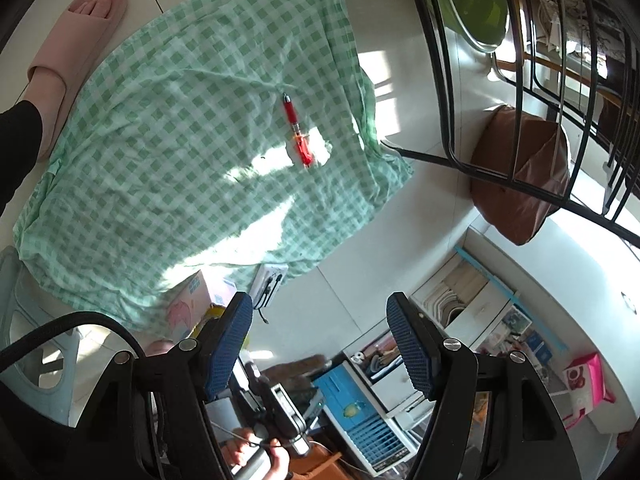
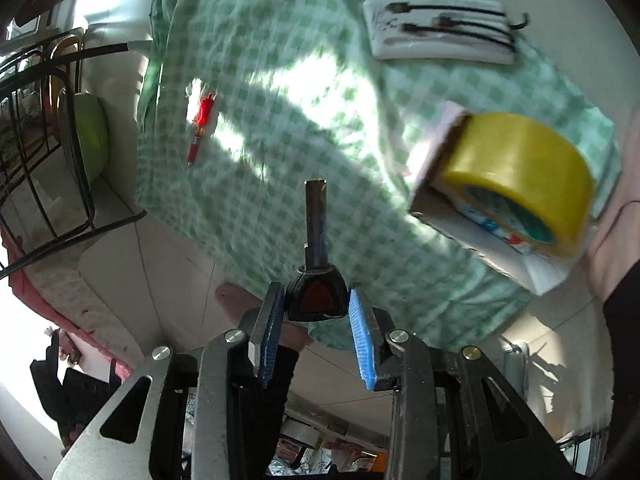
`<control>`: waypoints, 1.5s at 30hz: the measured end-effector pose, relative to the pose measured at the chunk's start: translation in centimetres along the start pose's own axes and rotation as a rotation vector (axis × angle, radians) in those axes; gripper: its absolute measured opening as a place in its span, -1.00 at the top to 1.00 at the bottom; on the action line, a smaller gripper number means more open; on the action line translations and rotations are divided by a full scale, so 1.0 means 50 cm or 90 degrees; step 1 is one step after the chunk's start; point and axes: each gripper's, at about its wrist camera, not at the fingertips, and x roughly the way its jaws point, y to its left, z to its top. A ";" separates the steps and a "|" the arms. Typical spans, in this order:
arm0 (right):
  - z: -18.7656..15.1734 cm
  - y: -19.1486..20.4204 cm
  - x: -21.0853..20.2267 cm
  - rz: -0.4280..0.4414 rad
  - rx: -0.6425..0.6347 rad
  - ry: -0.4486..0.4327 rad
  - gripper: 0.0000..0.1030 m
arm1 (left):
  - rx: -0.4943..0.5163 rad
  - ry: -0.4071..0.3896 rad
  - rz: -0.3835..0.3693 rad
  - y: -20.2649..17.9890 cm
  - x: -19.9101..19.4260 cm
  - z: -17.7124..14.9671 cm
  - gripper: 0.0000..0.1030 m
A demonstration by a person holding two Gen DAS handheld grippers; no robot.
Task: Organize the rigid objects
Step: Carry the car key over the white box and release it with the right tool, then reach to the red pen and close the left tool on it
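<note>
A green checked cloth (image 1: 168, 128) lies on the floor. A red pen (image 1: 297, 130) lies on it; it also shows in the right wrist view (image 2: 200, 128). My left gripper (image 1: 320, 344) is open and empty, held above the cloth's near edge. My right gripper (image 2: 314, 312) is shut on a black key (image 2: 316, 280) with a red emblem; its metal blade points forward over the cloth (image 2: 280, 120). A yellow tape roll (image 2: 520, 176) sits on a white box (image 2: 472, 236) to the right. A white card of cables (image 2: 440, 34) lies at the far edge.
A black wire rack (image 1: 520, 80) with a green bowl (image 1: 472, 0) stands at the right of the left wrist view. A pink slipper (image 1: 76, 48) is at the cloth's left. A brown cushion (image 1: 520, 172) and shelves with boxes (image 1: 460, 312) lie beyond.
</note>
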 end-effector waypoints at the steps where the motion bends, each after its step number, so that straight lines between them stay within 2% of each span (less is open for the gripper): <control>1: -0.007 -0.028 -0.032 -0.011 0.002 -0.012 0.33 | 0.005 0.004 0.003 0.000 0.006 -0.002 -0.33; 5: -0.006 -0.107 -0.074 -0.084 0.017 -0.045 0.33 | 0.010 0.011 0.026 0.005 0.030 -0.007 -0.33; 9: 0.000 -0.185 -0.063 -0.105 0.059 -0.038 0.33 | 0.006 0.003 0.044 0.010 0.043 -0.007 -0.33; 16: -0.028 -0.328 0.011 0.019 0.265 -0.035 0.33 | 0.016 0.008 0.039 -0.004 0.052 -0.012 -0.33; 19: -0.027 -0.350 0.028 0.064 0.302 -0.066 0.33 | 0.021 0.016 0.034 -0.005 0.053 -0.011 -0.33; 22: -0.028 -0.359 0.030 0.071 0.329 -0.084 0.30 | 0.016 0.019 0.036 0.003 0.052 -0.007 -0.33; 23: -0.031 -0.359 0.028 0.066 0.343 -0.080 0.18 | 0.013 0.019 0.038 0.006 0.051 -0.005 -0.33; 24: -0.035 -0.360 0.022 0.058 0.354 -0.081 -0.06 | 0.010 0.017 0.039 0.008 0.049 -0.002 -0.33; 26: -0.043 -0.352 0.003 0.050 0.366 -0.093 -0.27 | 0.005 0.007 0.040 0.010 0.043 0.005 -0.33; 28: -0.051 -0.334 -0.024 0.067 0.364 -0.102 -0.27 | 0.007 -0.010 0.042 0.007 0.037 0.012 -0.33; 31: -0.063 -0.287 -0.069 0.141 0.359 -0.099 -0.27 | 0.042 -0.042 0.063 -0.004 0.040 0.027 -0.33; 33: -0.056 -0.242 -0.099 0.194 0.324 -0.095 -0.27 | 0.124 -0.077 0.115 -0.030 0.058 0.037 -0.33; 34: -0.050 -0.220 -0.114 0.212 0.307 -0.101 -0.27 | 0.198 -0.107 0.152 -0.052 0.073 0.047 -0.33; 36: -0.038 -0.178 -0.139 0.248 0.281 -0.123 -0.27 | 0.420 -0.185 0.243 -0.103 0.122 0.048 -0.33; 38: -0.032 -0.140 -0.149 0.284 0.273 -0.125 -0.27 | 0.655 -0.221 0.371 -0.134 0.203 0.033 -0.33; 40: -0.035 -0.106 -0.146 0.333 0.266 -0.093 -0.27 | 0.852 -0.199 0.494 -0.138 0.303 0.011 -0.33; 41: -0.035 -0.092 -0.143 0.354 0.255 -0.067 -0.27 | 0.931 -0.179 0.544 -0.130 0.351 0.002 -0.33; 42: -0.038 -0.086 -0.142 0.365 0.251 -0.050 -0.27 | 0.990 -0.157 0.575 -0.119 0.392 -0.002 -0.33; 44: -0.051 -0.090 -0.148 0.360 0.263 -0.041 -0.28 | 1.059 -0.097 0.606 -0.099 0.459 0.008 -0.32; 45: -0.055 -0.094 -0.149 0.351 0.266 -0.037 -0.38 | 1.077 -0.071 0.622 -0.088 0.487 0.017 -0.19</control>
